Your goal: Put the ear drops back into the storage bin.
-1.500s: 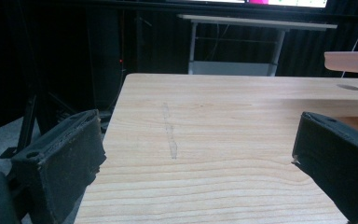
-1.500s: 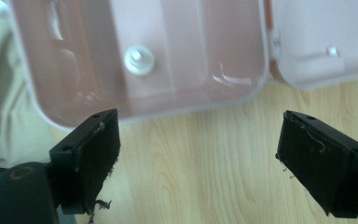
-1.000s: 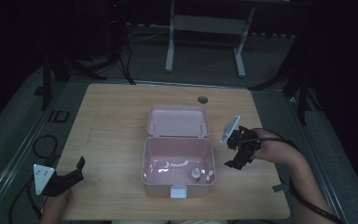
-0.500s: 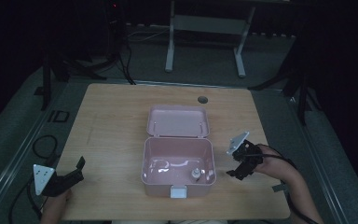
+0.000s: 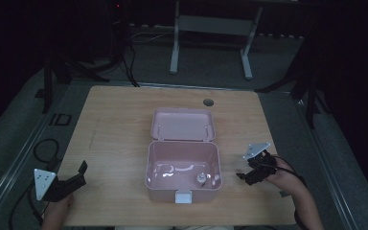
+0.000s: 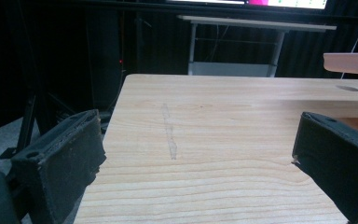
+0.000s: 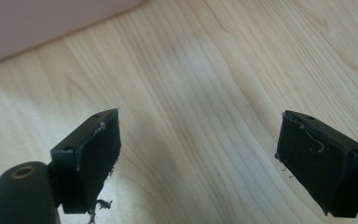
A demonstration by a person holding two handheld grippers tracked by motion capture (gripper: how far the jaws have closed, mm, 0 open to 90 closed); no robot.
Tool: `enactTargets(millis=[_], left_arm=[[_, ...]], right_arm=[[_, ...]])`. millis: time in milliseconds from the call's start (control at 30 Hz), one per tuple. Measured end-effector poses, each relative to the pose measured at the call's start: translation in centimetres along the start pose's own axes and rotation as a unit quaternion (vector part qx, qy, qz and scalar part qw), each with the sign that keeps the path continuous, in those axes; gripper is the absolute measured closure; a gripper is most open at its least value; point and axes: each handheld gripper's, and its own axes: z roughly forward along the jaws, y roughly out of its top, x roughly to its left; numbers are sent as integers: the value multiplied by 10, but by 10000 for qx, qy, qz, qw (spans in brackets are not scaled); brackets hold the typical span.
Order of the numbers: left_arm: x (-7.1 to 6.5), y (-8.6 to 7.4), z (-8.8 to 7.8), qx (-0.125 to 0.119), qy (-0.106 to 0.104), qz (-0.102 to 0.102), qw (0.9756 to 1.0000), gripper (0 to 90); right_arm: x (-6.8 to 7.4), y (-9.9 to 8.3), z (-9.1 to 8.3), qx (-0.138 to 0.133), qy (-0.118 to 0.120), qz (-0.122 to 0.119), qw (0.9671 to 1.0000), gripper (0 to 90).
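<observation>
Both grippers, left gripper [image 5: 79, 173] and right gripper [image 5: 249, 173], stand wide open and empty. Bring the right one slowly over the pink box [image 5: 183, 165], above the small item [image 5: 200, 179] inside.

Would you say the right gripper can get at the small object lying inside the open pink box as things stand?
Probably yes: the pink box stands open, lid back, the small object lies uncovered near its right wall, and the right gripper, jaws apart, sits just beside that wall.

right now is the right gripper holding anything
No, the right gripper has its jaws wide apart with bare wooden table between them.
</observation>
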Motion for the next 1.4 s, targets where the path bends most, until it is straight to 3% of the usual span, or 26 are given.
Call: enactTargets(millis=[167, 333, 467, 600, 667, 700, 733, 767, 800, 867, 900, 933, 967, 1033, 1067, 1133, 1167, 1200, 1233, 1267, 1400], left_arm=[[0, 0, 0, -2, 2, -12, 10000, 20], [0, 0, 0, -2, 0, -2, 10000, 20], [0, 0, 0, 1, -1, 2, 10000, 20], [0, 0, 0, -1, 1, -2, 10000, 20], [0, 0, 0, -2, 0, -3, 10000, 20], [0, 0, 0, 2, 2, 2, 10000, 20], [0, 0, 0, 2, 2, 2, 10000, 20], [0, 0, 0, 2, -1, 3, 10000, 20], [0, 0, 0, -2, 1, 1, 10000, 20], [0, 0, 0, 1, -5, -3, 10000, 20], [0, 0, 0, -1, -6, 0, 10000, 20], [0, 0, 0, -1, -6, 0, 10000, 20], [0, 0, 0, 5, -6, 2, 10000, 20], [0, 0, 0, -3, -2, -5, 10000, 20], [0, 0, 0, 2, -2, -1, 10000, 20], [0, 0, 0, -4, 0, 0, 10000, 20], [0, 0, 0, -1, -2, -3, 10000, 20], [0, 0, 0, -5, -1, 0, 10000, 20], [0, 0, 0, 3, -4, 4, 10000, 20], [0, 0, 0, 3, -4, 4, 10000, 20], [0, 0, 0, -3, -3, 4, 10000, 20]], right_arm=[[0, -16, 10, -244, -242, 364, 9987, 131], [-1, -25, 14, -547, -575, 739, 9941, 130], [-2, -30, 15, -780, -959, 1010, 9872, 128], [-4, -34, 17, -929, -1185, 1308, 9799, 124], [-4, -35, 17, -951, -1222, 1345, 9787, 123], [-4, -38, 19, -961, -1389, 1494, 9743, 119], [-4, -38, 19, -961, -1389, 1494, 9743, 119], [-4, -41, 21, -1037, -1479, 1659, 9695, 116], [-4, -41, 21, -1037, -1479, 1659, 9695, 116], [-3, -45, 23, -1098, -1588, 1752, 9654, 116], [-1, -47, 24, -1159, -1734, 1878, 9598, 116], [-1, -47, 24, -1159, -1734, 1878, 9598, 116], [0, -49, 26, -1224, -1885, 1960, 9545, 116], [1, -49, 26, -1241, -1941, 1990, 9525, 116], [2, -51, 27, -1309, -2150, 2079, 9452, 116], [2, -53, 27, -1429, -2313, 2238, 9359, 116], [2, -53, 27, -1429, -2313, 2238, 9359, 116], [1, -54, 27, -1486, -2378, 2342, 9309, 116], [1, -57, 26, -1578, -2536, 2534, 9201, 116], [1, -57, 26, -1578, -2536, 2534, 9201, 116], [3, -60, 25, -1769, -2805, 2764, 9020, 116]])
